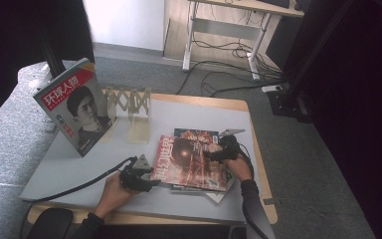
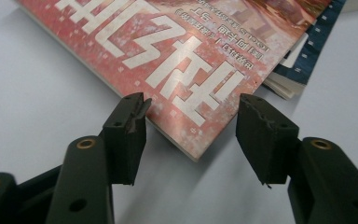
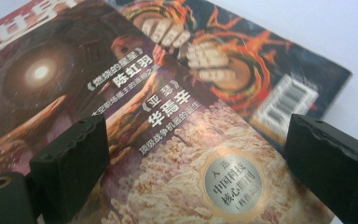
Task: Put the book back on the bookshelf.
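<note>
A red magazine [image 1: 189,167] lies on top of a short stack near the table's front right. My left gripper [image 1: 151,182] rests at its near left corner. In the left gripper view that corner of the red magazine [image 2: 191,60] pokes between the two jaws of the left gripper [image 2: 192,105], which stand apart without pinching it. My right gripper [image 1: 210,155] hovers over the stack's right side, and in the right gripper view the right gripper [image 3: 196,126] is wide open above the cover of the red magazine [image 3: 135,140]. A dark magazine [image 3: 242,60] with a barcode lies underneath.
Another magazine [image 1: 77,107] with a red title bar stands upright at the back left, beside a wooden lattice rack [image 1: 129,107]. The grey tabletop [image 1: 79,164] has a wooden edge at the right. A blue-edged magazine [image 2: 317,51] sticks out under the red one.
</note>
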Motion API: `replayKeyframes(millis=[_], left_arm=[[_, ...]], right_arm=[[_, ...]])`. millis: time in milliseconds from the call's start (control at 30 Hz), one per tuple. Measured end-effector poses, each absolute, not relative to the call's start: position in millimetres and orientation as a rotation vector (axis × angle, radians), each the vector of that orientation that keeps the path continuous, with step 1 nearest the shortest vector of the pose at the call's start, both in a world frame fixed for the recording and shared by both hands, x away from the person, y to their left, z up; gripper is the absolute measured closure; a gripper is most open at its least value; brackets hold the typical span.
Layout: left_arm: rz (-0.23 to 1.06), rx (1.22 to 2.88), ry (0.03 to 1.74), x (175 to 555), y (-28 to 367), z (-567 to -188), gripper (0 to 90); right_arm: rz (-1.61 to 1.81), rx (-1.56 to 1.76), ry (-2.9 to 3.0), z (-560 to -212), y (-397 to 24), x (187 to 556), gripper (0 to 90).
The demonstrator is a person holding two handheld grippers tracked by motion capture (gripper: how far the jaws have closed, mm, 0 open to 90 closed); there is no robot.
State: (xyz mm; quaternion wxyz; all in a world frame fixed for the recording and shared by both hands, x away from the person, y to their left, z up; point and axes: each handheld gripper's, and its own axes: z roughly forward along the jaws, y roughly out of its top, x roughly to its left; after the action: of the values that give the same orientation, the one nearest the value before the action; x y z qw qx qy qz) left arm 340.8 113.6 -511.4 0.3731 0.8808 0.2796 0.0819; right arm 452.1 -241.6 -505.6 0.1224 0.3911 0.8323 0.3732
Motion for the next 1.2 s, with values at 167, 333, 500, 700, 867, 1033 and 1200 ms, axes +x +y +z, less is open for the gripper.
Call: replayKeyframes(millis=[167, 333, 500, 700, 867, 1033, 1200], left_arm=[[0.202, 2.226, 0.752, 350, 114, -512, 48.0], [0.205, 2.201, 0.783, 360, 115, -512, 51.0], [0.200, 2.175, 0.803, 369, 115, -514, 51.6], [0.200, 2.146, 0.825, 377, 115, -515, 51.7], [0.271, 2.183, 0.815, 382, 108, -511, 52.4], [0.284, 2.182, 0.828, 392, 104, -509, 52.7], [0.285, 2.162, 0.846, 401, 103, -510, 51.9]], right_arm=[[1.107, 1.198, 2.411, -508, -257, 438, 6.8], [1.127, 1.217, 2.396, -509, -272, 422, 8.1], [1.137, 1.211, 2.370, -510, -281, 406, 9.0], [1.141, 1.195, 2.350, -510, -283, 393, 11.3], [1.122, 1.161, 2.350, -508, -282, 385, 13.7], [1.112, 1.161, 2.344, -508, -283, 375, 13.5], [1.117, 1.156, 2.348, -508, -285, 366, 12.6]])
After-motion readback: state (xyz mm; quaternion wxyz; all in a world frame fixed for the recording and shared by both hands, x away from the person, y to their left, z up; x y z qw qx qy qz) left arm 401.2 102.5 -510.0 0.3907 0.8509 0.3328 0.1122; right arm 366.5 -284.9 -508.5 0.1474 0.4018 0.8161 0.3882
